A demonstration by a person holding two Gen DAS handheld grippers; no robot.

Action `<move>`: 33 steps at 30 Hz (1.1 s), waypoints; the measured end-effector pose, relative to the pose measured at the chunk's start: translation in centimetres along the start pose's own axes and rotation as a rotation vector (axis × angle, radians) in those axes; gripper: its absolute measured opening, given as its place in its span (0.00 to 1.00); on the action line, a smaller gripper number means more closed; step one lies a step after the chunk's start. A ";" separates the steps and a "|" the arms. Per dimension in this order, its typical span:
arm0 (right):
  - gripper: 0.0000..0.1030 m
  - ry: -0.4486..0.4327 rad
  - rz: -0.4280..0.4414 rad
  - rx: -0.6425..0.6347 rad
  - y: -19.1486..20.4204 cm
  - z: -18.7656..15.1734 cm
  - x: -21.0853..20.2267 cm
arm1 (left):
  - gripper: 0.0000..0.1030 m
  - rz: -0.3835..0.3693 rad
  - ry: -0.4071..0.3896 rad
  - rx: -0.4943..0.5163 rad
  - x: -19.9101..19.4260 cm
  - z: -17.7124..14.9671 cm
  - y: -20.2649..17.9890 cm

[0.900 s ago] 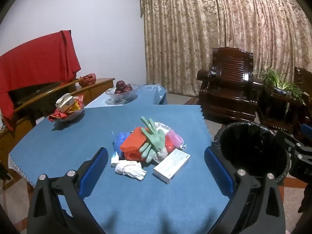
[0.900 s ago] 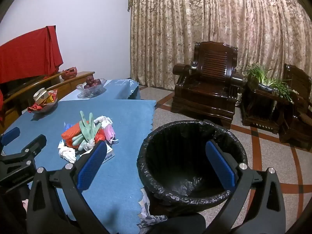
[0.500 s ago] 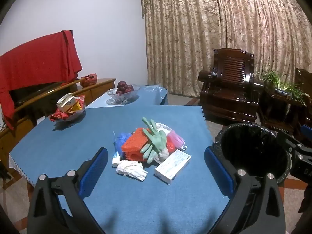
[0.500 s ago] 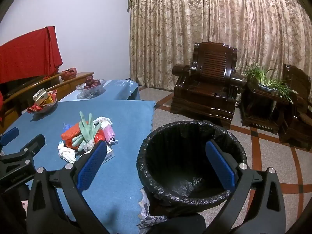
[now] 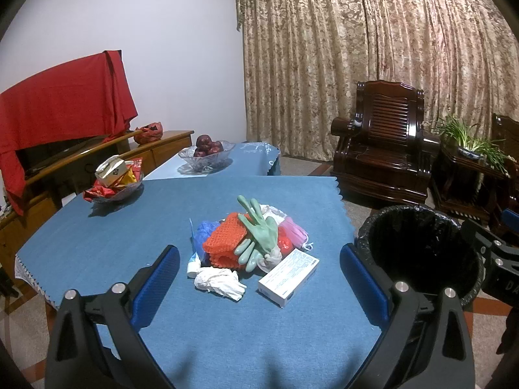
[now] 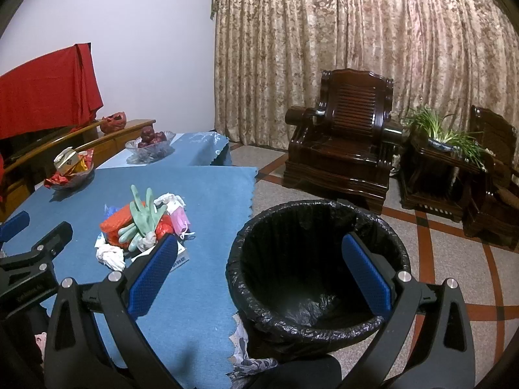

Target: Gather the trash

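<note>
Both tongs, left [image 5: 259, 278] and right [image 6: 259, 265], gape empty; right's finger hides part of the white box [image 6: 180, 257].

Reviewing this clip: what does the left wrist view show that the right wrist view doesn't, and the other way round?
Only the left wrist view shows the white box whole and the blue item in the trash pile. Only the right wrist view shows the bin down to its liner bottom and the second dark chair. Both show the green glove on the orange mesh, the blue tablecloth, the fruit bowl, and both grippers open, holding nothing.
</note>
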State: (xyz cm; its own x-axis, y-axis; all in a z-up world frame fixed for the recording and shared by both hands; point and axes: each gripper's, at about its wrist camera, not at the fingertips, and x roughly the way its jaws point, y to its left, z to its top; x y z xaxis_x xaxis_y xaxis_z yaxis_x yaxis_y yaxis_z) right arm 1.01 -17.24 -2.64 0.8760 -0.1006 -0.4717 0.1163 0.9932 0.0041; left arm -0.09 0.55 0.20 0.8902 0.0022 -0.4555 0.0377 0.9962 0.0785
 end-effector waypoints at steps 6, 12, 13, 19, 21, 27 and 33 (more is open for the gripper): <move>0.95 -0.001 0.000 0.001 0.0 0.0 0.0 | 0.94 0.000 -0.001 0.000 0.0 0.0 0.0; 0.95 -0.002 0.000 0.001 0.0 0.1 0.0 | 0.94 0.000 0.000 0.000 0.0 0.0 0.0; 0.95 -0.003 0.000 0.000 0.0 0.1 0.0 | 0.94 0.000 0.000 0.000 0.0 0.0 0.0; 0.95 -0.002 0.000 0.001 0.1 0.1 0.0 | 0.94 0.000 -0.001 -0.001 0.1 0.2 0.3; 0.95 -0.003 -0.001 0.000 0.1 0.1 0.0 | 0.94 0.000 -0.001 -0.001 0.1 0.2 0.2; 0.95 -0.003 -0.001 0.000 0.2 0.1 0.0 | 0.94 0.000 -0.002 -0.002 0.1 0.1 0.2; 0.95 -0.001 0.000 0.000 0.2 0.1 0.1 | 0.94 0.001 -0.003 -0.003 0.0 0.1 0.1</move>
State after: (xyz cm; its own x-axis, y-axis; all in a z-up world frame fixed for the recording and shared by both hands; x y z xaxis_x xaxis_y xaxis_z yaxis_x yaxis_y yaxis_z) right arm 1.14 -17.07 -2.57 0.8767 -0.1010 -0.4704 0.1166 0.9932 0.0042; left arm 0.01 0.69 0.29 0.8918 0.0025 -0.4525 0.0360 0.9964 0.0765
